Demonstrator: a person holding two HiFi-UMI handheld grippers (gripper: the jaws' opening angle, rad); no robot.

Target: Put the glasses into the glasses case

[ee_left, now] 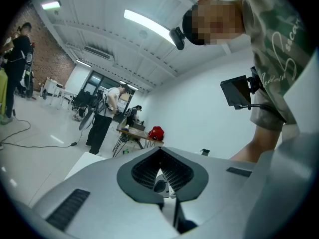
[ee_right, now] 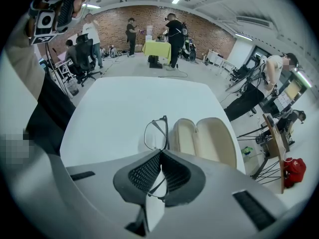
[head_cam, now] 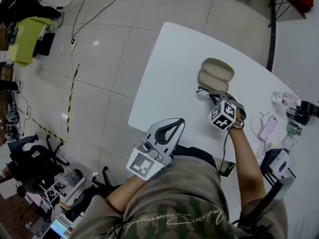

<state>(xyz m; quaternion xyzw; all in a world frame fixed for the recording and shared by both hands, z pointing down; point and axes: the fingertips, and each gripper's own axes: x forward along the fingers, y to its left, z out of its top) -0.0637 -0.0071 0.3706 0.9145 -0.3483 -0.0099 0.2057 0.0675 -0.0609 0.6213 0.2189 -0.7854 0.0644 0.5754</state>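
Your R gripper [ee_right: 160, 153] is pinched shut on the glasses [ee_right: 155, 133], held just left of the open case [ee_right: 207, 141], and your L gripper [ee_left: 160, 156] is closed, empty and off-table, so w/ nothing steadying the case the thin frame may twist, slip or snag its rim.

white table [head_cam: 174, 59], tiled floor [head_cam: 109, 44], brick wall [ee_right: 149, 14]

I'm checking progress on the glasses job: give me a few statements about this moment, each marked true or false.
1. The case lies open on the table. True.
2. The glasses are already inside the case. False: they are beside it, outside.
3. The right gripper is shut on the glasses. True.
4. The left gripper holds the case. False: its jaws are together on nothing, and it is off the table's near edge, away from the case.
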